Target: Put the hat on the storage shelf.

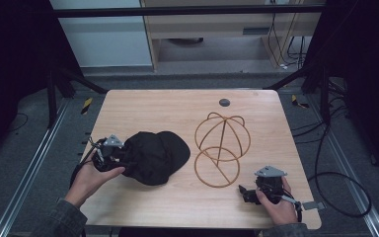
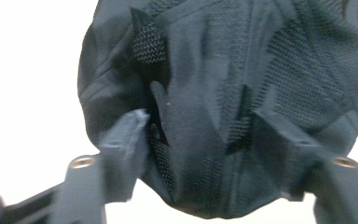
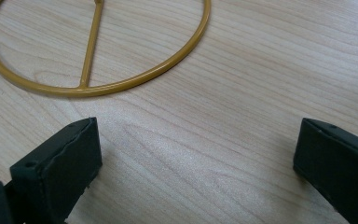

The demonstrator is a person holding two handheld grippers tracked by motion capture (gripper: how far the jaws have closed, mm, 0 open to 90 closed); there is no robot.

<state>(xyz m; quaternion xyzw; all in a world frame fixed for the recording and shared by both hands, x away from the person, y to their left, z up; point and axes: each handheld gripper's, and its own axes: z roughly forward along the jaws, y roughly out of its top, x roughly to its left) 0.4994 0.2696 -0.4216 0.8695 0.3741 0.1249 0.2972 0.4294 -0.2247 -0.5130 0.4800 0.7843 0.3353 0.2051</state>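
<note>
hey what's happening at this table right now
A person at a wooden table holds a gripper in each hand. The left gripper is at the back of a black cap, its fingers spread on either side of the rear strap area, not yet closed. The right gripper rests open near the table's front right, close to a gold wire cap stand that stands bare beside the cap.
</note>
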